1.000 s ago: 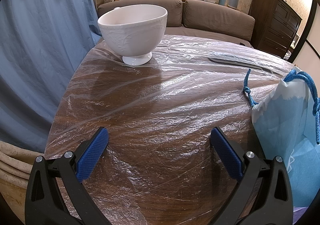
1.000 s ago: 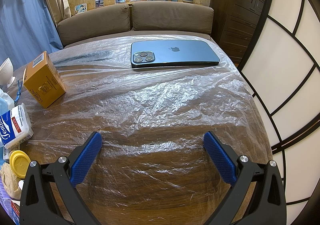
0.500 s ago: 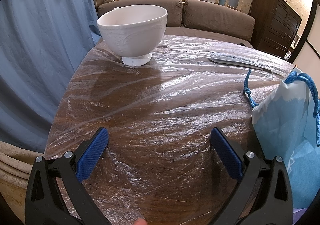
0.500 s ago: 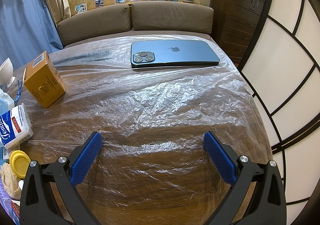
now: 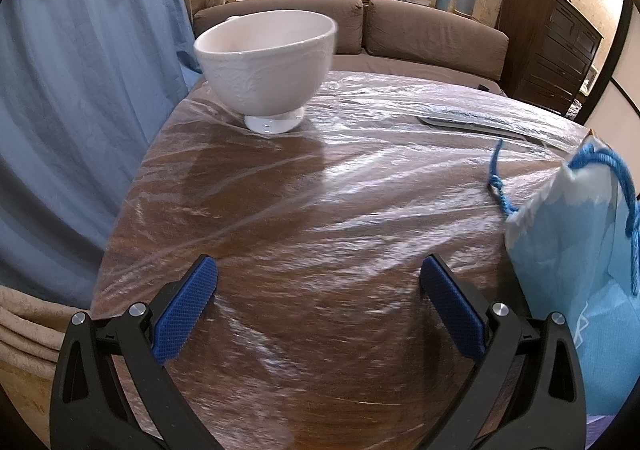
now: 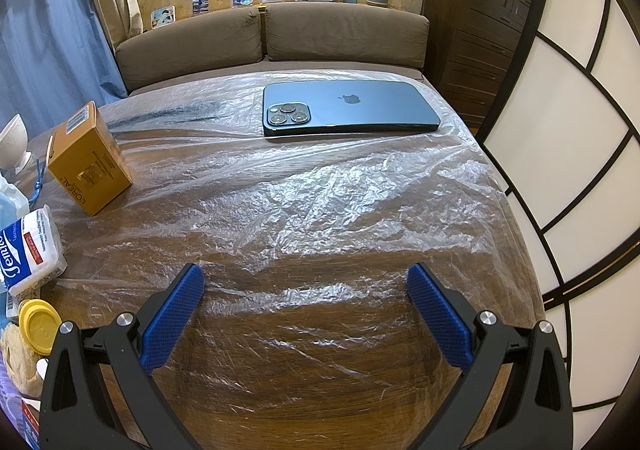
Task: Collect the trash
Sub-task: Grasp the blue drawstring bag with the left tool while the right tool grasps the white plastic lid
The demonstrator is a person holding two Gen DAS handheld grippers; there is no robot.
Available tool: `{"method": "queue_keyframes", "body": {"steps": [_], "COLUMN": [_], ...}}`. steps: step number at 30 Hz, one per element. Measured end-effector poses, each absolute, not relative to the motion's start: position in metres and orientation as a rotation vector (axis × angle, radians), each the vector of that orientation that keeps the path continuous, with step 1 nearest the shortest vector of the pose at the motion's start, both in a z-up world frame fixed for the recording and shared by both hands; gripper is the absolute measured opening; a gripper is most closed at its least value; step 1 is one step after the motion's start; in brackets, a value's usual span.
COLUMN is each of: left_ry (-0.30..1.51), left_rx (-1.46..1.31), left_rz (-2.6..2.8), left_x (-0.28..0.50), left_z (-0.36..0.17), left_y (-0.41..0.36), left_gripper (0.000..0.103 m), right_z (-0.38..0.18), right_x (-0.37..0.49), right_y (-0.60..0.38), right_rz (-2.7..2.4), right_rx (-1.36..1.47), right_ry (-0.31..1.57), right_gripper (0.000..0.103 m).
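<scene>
My left gripper (image 5: 318, 274) is open and empty over the plastic-covered wooden table (image 5: 304, 210). A light blue paper bag with blue rope handles (image 5: 576, 234) stands just right of it. My right gripper (image 6: 305, 282) is open and empty over the same table (image 6: 320, 234). At the left edge of the right wrist view lie a tissue pack (image 6: 30, 250), a yellow lid (image 6: 38, 326) and crumpled paper (image 6: 18, 362). A tan L'Oreal box (image 6: 88, 162) lies further back on the left.
A white footed bowl (image 5: 268, 62) stands at the table's far left; it shows at the left edge of the right wrist view (image 6: 12, 142). A dark blue phone (image 6: 348, 108) lies face down at the far side. A brown sofa (image 6: 272, 38) stands behind the table, a blue curtain (image 5: 76, 90) on the left.
The left wrist view has shifted very slightly. The right gripper and everything on the table look unchanged.
</scene>
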State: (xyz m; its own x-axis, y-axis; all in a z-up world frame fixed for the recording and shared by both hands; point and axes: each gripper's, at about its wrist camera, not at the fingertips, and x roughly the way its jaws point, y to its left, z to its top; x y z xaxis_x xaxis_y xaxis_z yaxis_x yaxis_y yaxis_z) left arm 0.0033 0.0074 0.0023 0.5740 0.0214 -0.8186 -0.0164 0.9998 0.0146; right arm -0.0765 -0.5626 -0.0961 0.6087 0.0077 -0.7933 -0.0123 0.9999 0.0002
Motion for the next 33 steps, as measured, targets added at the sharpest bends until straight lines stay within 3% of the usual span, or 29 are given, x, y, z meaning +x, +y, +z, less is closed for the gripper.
{"method": "queue_keyframes", "body": {"steps": [8, 14, 22, 27, 33], "left_ry": [0.871, 0.872, 0.953, 1.062, 1.069], "left_rx": [-0.327, -0.388, -0.291, -0.292, -0.201], "left_rz": [-0.089, -0.264, -0.369, -0.330, -0.304], "left_x": [-0.031, -0.059, -0.042, -0.025, -0.022], "left_z": [0.055, 0.076, 0.060, 0.026, 0.017], "left_y": [0.072, 0.035, -0.034, -0.041, -0.046], "left_gripper": [0.102, 0.102, 0.102, 0.102, 0.102], "right_z": [-0.032, -0.030, -0.066, -0.078, -0.076], "right_x": [-0.136, -0.194, -0.216, -0.218, -0.222], "right_y": [-0.573, -0.552, -0.543, -0.547, -0.537], "right_rz": [0.014, 0.039, 0.082, 0.120, 0.156], "right_rx": [-0.004, -0.044, -0.009, 0.062, 0.014], "right_ry": [0.763, 0.776, 0.860, 0.882, 0.879], "right_gripper": [0.099, 0.099, 0.099, 0.099, 0.099]}}
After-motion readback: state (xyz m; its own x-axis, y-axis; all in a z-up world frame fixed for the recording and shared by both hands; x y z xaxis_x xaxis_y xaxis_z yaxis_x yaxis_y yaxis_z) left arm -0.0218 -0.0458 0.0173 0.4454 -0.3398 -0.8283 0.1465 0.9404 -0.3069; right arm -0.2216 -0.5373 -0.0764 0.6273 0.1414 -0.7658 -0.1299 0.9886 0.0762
